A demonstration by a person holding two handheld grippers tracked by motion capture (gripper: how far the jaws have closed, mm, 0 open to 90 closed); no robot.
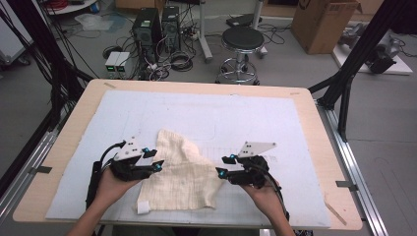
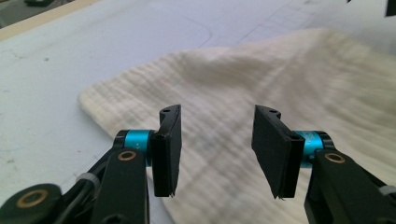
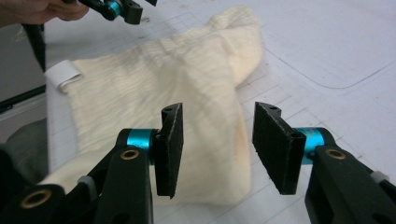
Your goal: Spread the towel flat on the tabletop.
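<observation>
Fingers [image 2: 169,149] of the left gripper [image 1: 151,159] stand apart with nothing pinched between them, and the fingers [image 3: 170,149] of the right gripper [image 1: 224,166] stand apart the same way, so both have let go. Biggest of all is the wooden table [image 1: 64,142], and on top of it lies a big pale blue mat [image 1: 236,118]. On the mat, on the side close to the person, lies a cream cloth [image 1: 184,172]. It is the thing both grippers are at. The cloth is crumpled and not flat. Its long side runs from the corner near the person, where a small white tag [image 1: 143,208] sticks out, up and away to a bunched corner farther from the person. So it points slantwise across the mat, not straight along the mat's edge. The left gripper is just beside the cloth's left edge, with its tips over the cloth. The right gripper is just beside the cloth's right edge and points at it. Each gripper is held in a hand [image 1: 110,189] that comes in from the near edge of the table. In the left gripper view the cloth lies under and past the open jaws.
</observation>
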